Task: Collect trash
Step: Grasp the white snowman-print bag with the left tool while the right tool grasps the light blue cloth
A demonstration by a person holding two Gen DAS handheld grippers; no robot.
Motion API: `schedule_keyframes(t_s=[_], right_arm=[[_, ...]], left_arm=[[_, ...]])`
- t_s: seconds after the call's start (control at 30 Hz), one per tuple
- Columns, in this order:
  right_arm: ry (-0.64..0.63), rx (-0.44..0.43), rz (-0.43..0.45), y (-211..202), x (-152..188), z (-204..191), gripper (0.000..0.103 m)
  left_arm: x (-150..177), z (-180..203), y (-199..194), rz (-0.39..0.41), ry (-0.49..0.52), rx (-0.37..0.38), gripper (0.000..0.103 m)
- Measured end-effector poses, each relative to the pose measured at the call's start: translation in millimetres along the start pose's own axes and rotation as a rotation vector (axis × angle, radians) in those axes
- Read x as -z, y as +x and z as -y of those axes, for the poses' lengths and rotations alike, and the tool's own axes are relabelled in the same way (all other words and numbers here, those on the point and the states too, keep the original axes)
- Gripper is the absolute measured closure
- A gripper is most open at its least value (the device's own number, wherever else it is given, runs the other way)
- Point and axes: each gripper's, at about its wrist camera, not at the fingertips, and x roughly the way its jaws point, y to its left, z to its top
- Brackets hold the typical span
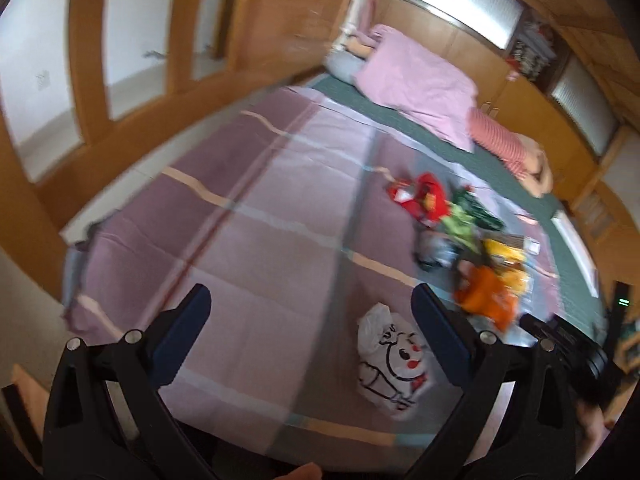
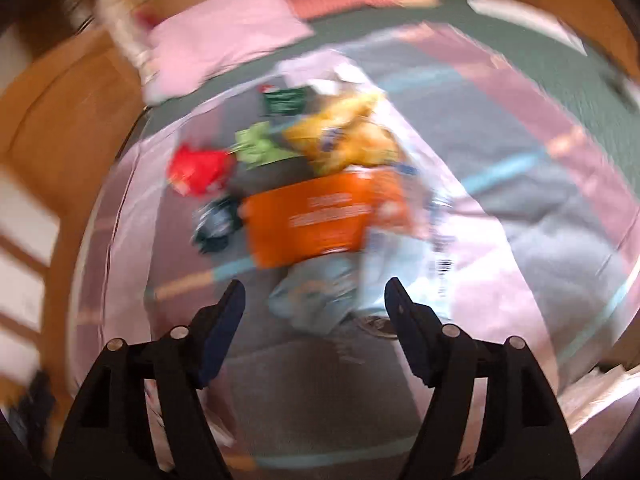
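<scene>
Trash is a loose heap of crumpled wrappers on the bed point(image 1: 248, 216), lying on the plaid sheet. From my right tool point(image 2: 316, 304) the heap sits just ahead: pale blue-white film packet point(image 2: 320, 296) nearest, right past the tips, orange packet point(image 2: 312, 220) behind it, yellow bag point(image 2: 344, 136) further on, green wrapper point(image 2: 260, 148) and red wrapper point(image 2: 198, 170) ahead and to the left. Right view is badly smeared, so edges are rough.

Right tool is released, jaws apart, nothing between the pads. Left tool point(image 1: 312, 312) is also spread wide and empty; white plastic bag with a cartoon face point(image 1: 394, 368) lies just below its right finger, not touched. I read that bag as the likely collector, though I can't tell whether its mouth is open.

Handling, my judgement: all of it is light, thin, soft and crinkly. Nothing fragile. Film is slick, so flat faces will slide out of the pads. I'd pinch a raised fold or crumpled ridge, not a flat panel. The pale packet's bunched near edge looks best. Orange packet seems stiffer and flatter; take it by a corner or its sealed edge. Pieces overlap, so one pinch may drag neighbours. The sheet is soft too, so going deep risks catching cloth.
</scene>
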Motion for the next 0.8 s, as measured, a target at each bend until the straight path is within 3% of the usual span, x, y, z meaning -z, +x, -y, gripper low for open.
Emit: schedule_keyframes(t_s=[0.13,0.33,0.37,0.47,0.5,0.53,0.67,0.8], right_arm=[[-0.125,-0.029,-0.038,14,13,-25,0.034],[-0.268,0.191,-0.133,75,25,-48,0.034],[-0.272,0.204,-0.151,83,29,-46,0.038],[-0.249,0.184,-0.131,82,33,-42,0.08],[-0.209,0.13,-0.141,75,35,-38,0.089],[-0.175,0.087,-0.134,66,38,-34,0.089],[-0.159,0.021,-0.005,10,60,-33,0.089],[-0.155,0.043,0.18,-49,83,-28,0.089]], left_arm=[[4,7,10,-0.056,-0.01,0.075,0.003],[11,11,32,-0.148,-0.029,0.109,0.003],[12,11,36,-0.167,-0.036,0.114,0.003],[16,9,51,-0.227,-0.072,0.153,0.004],[18,10,55,-0.248,-0.081,0.173,0.004],[20,12,59,-0.264,-0.087,0.187,0.004],[28,23,68,-0.301,-0.068,0.225,0.004],[39,40,83,-0.336,-0.025,0.227,0.005]])
